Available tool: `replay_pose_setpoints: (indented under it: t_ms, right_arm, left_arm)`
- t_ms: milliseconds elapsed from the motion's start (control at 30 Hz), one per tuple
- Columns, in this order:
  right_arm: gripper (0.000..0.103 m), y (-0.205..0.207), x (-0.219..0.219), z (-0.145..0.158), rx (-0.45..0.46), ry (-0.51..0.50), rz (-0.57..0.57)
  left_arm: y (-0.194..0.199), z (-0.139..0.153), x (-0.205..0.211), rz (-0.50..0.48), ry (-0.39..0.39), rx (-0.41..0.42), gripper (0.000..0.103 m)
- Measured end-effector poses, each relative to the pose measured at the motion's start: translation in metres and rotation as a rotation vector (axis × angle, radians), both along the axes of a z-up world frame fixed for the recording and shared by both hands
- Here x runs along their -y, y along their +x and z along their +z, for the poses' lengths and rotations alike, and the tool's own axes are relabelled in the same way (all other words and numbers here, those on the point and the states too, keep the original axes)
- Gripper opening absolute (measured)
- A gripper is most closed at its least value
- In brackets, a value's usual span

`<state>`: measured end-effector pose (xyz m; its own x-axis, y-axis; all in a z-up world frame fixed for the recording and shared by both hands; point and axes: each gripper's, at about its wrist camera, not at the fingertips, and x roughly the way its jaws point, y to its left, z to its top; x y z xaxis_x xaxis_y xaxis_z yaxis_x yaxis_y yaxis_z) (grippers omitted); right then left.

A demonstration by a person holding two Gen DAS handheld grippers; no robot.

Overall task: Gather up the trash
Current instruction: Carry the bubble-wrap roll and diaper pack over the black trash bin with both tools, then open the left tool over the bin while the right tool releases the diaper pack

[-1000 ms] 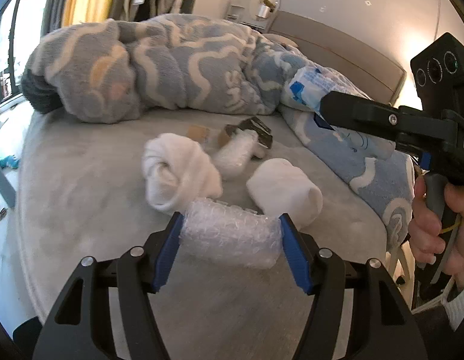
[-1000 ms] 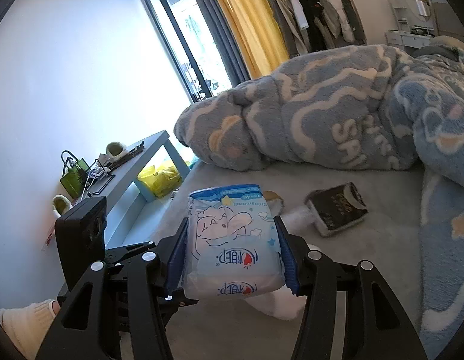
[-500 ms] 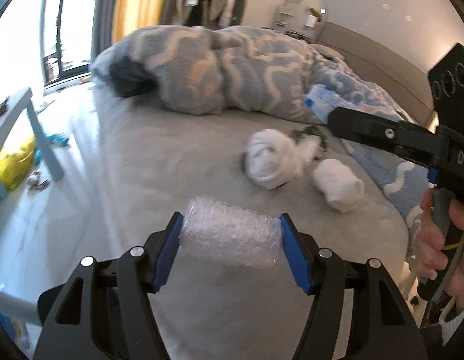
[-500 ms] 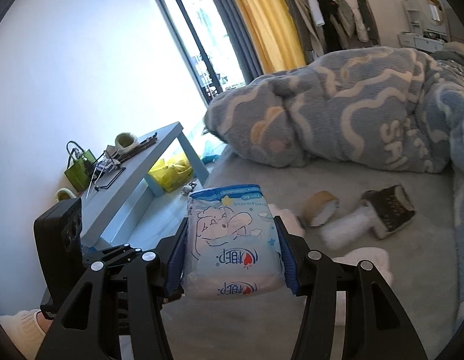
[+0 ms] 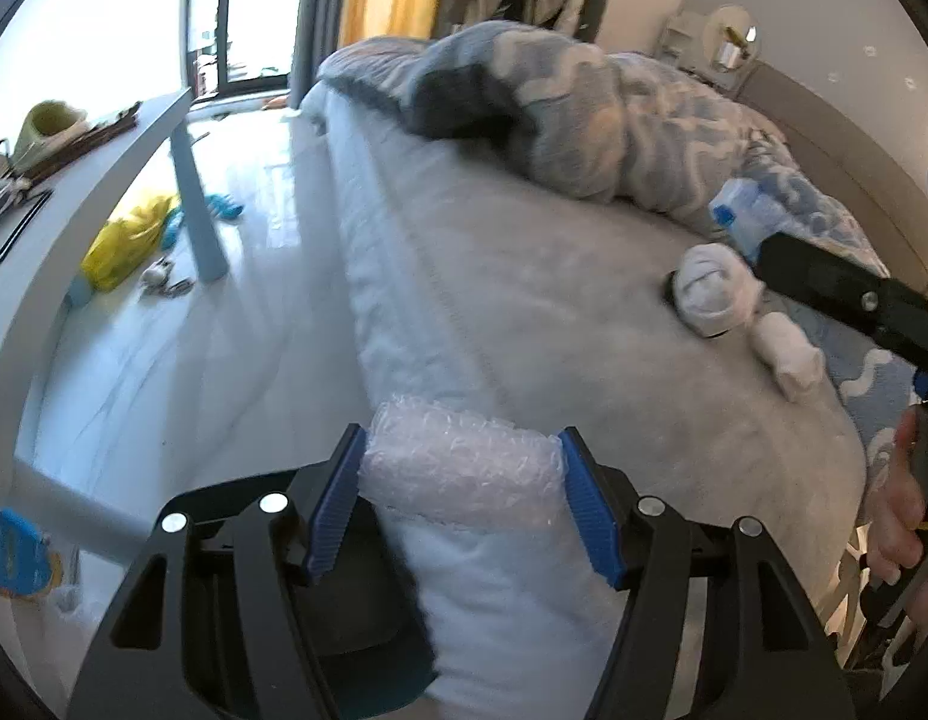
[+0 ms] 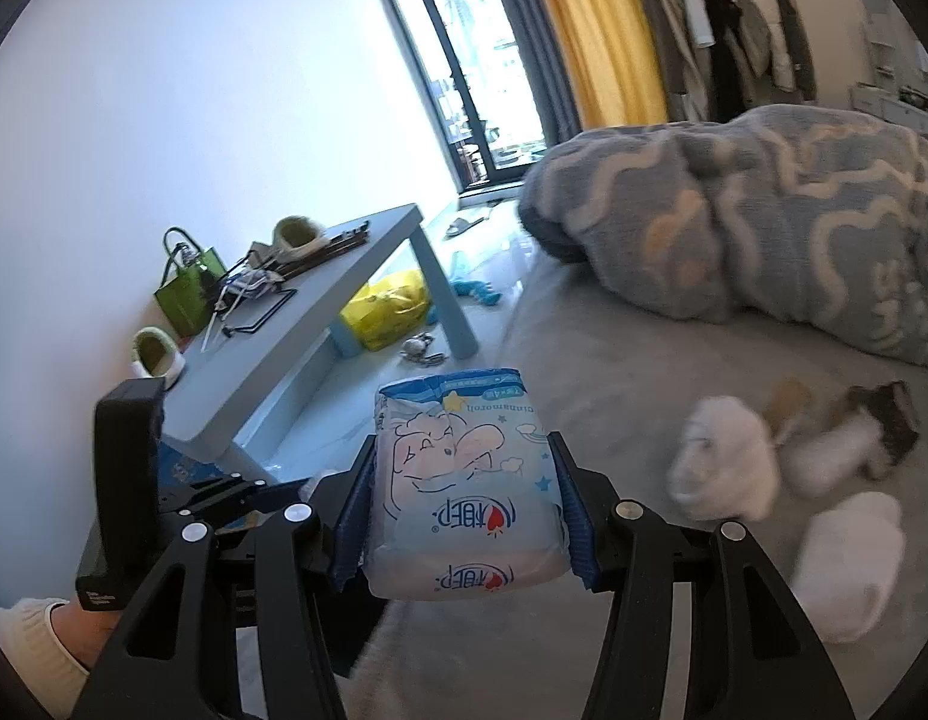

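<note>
My left gripper [image 5: 461,471] is shut on a roll of clear bubble wrap [image 5: 458,465], held over the near corner of the grey bed [image 5: 524,276]. My right gripper [image 6: 464,492] is shut on a pale blue tissue pack [image 6: 464,480] with a cartoon print, held above the bed's edge. The right gripper also shows at the right of the left wrist view [image 5: 848,294]. The left gripper body shows at the lower left of the right wrist view [image 6: 128,480]. On the bed lie white rolled socks [image 6: 725,462], a second white roll [image 6: 848,570], a tape roll [image 6: 788,399] and a dark box [image 6: 890,420].
A rumpled blue-grey blanket [image 6: 764,222] covers the far side of the bed. A low blue-grey table [image 6: 320,312] with a green bag [image 6: 188,294] and slippers stands by the wall. A yellow bag [image 6: 386,306] and small items lie on the floor under it.
Both grippers have swung left away from the middle of the bed, toward its edge and the floor, each still holding its item. The socks and box now sit farther right.
</note>
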<state>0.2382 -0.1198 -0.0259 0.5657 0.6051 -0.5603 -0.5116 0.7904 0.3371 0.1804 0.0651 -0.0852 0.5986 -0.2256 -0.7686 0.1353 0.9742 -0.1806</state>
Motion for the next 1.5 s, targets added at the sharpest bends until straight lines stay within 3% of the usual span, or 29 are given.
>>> replay_pose_setpoints:
  t_ms: [367, 600, 667, 733, 833, 933, 1200, 1500]
  right_arm:
    - [0.054, -0.003, -0.074, -0.006, -0.019, -0.022, 0.093]
    - [0.055, -0.003, -0.118, -0.018, -0.052, -0.061, 0.149]
    - [0.054, -0.002, -0.13, -0.023, -0.069, -0.067, 0.164]
    - [0.055, -0.002, -0.138, -0.027, -0.083, -0.075, 0.173]
    - [0.055, 0.001, -0.151, -0.036, -0.111, -0.093, 0.181]
    - [0.054, 0.003, -0.163, -0.047, -0.137, -0.124, 0.183]
    - [0.055, 0.008, -0.204, -0.086, -0.215, -0.221, 0.204]
    - [0.055, 0.009, -0.239, -0.134, -0.287, -0.333, 0.214]
  left_arm:
    - [-0.006, -0.028, -0.07, 0.124, 0.025, -0.151, 0.067]
    - [-0.009, -0.053, -0.102, 0.15, 0.014, -0.27, 0.068]
    - [-0.012, -0.058, -0.108, 0.152, 0.02, -0.291, 0.069]
    - [-0.014, -0.06, -0.114, 0.151, 0.033, -0.301, 0.077]
    - [-0.017, -0.058, -0.123, 0.162, 0.056, -0.289, 0.084]
    - [-0.02, -0.051, -0.14, 0.182, 0.026, -0.271, 0.084]
    - [-0.034, -0.009, -0.171, 0.221, -0.024, -0.121, 0.081]
    - [-0.045, 0.025, -0.185, 0.248, -0.004, -0.004, 0.079]
